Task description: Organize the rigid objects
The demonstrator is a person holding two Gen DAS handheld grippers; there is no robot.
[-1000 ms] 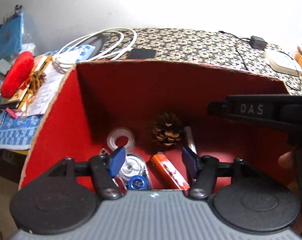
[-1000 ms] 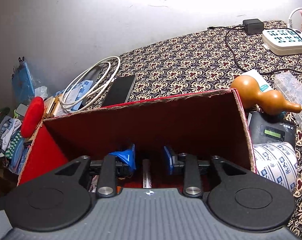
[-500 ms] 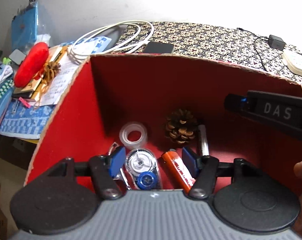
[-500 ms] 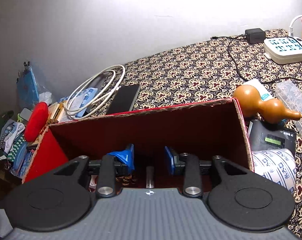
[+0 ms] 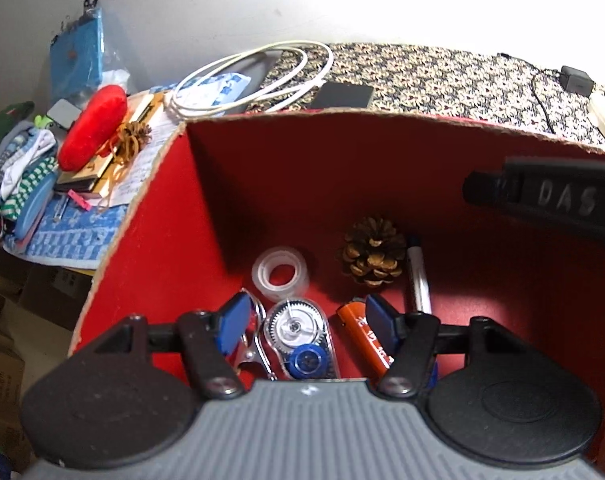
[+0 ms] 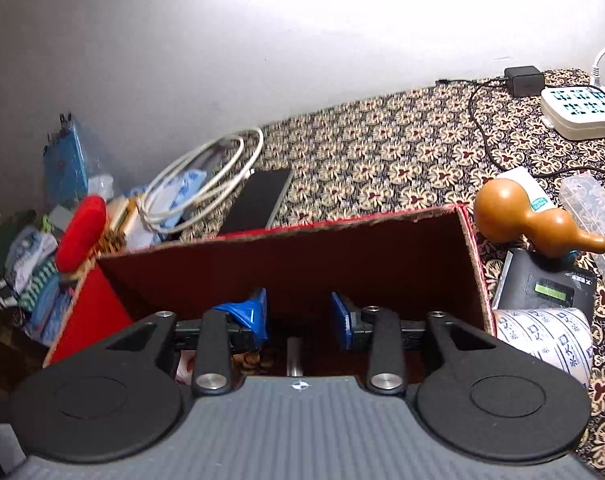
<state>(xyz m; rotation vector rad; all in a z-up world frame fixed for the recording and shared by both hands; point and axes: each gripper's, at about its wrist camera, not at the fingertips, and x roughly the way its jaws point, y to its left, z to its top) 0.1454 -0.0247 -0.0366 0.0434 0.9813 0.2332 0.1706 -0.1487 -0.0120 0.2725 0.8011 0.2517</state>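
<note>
Left tool [image 5: 308,322] is held released over the red box [image 5: 302,184], spread above the correction tape dispenser [image 5: 302,340] on its floor beside the pine cone [image 5: 372,256], probably for pickup. Right tool [image 6: 298,318] hangs released, empty, inside the box.

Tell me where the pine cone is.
Left wrist view: the pine cone sits on the red box floor, between the tape roll on its left and the marker on its right.

lighter [image 5: 365,336] part hidden by gripper | marker [image 6: 294,354] mostly hidden | paper roll [image 6: 550,340] cut off
</note>
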